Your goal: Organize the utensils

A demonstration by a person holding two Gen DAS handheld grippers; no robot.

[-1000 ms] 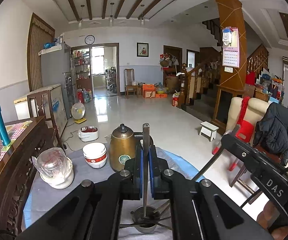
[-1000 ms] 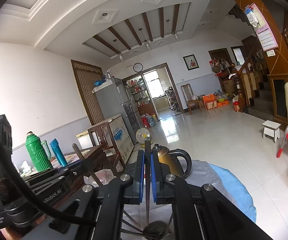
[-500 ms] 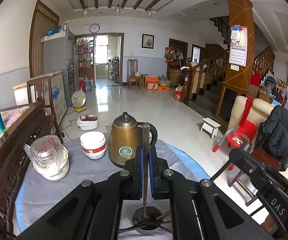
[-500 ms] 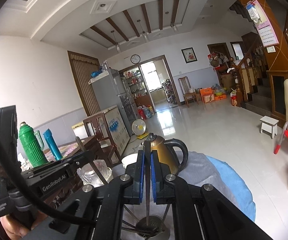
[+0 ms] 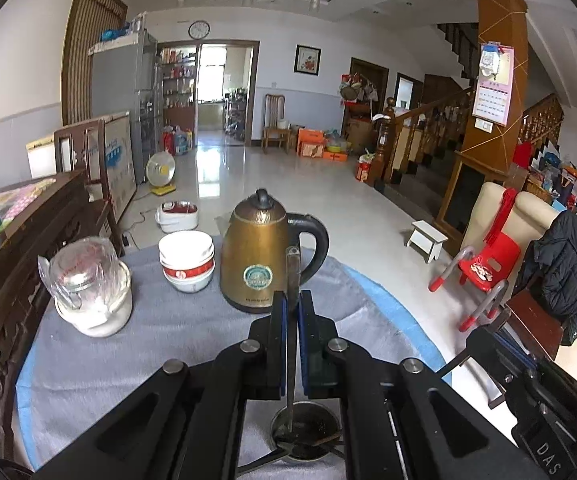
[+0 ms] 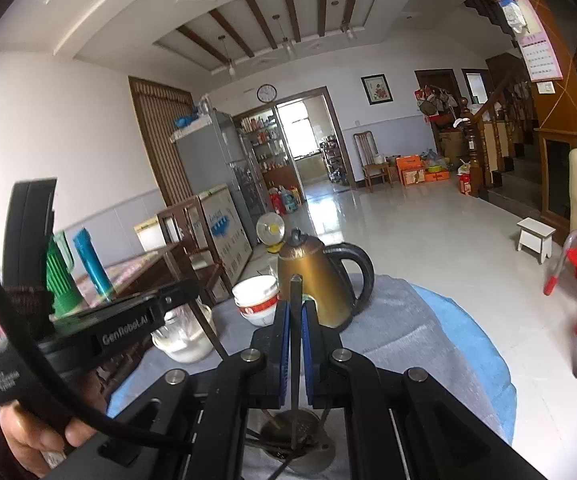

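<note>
My left gripper (image 5: 292, 300) is shut on a flat metal utensil handle (image 5: 291, 276) that stands upright, its lower end down in a round metal utensil holder (image 5: 306, 434) on the grey cloth. My right gripper (image 6: 295, 308) is shut on another metal utensil handle (image 6: 296, 292), also upright, its lower end in the same holder (image 6: 294, 436). Several other utensils lean out of the holder. The left gripper's body shows at the left of the right wrist view (image 6: 128, 328); the right one shows at the lower right of the left wrist view (image 5: 528, 396).
A gold electric kettle (image 5: 262, 252) stands just beyond the grippers on the round table (image 5: 136, 344). Stacked white bowls (image 5: 186, 256) and a glass jar in a white pot (image 5: 88, 284) stand to its left. A dark wooden chair back (image 5: 16, 272) lines the left edge.
Both wrist views have tilted down toward the table, showing more of the cloth and the holder. Both grippers stay shut on their utensils over the holder.
</note>
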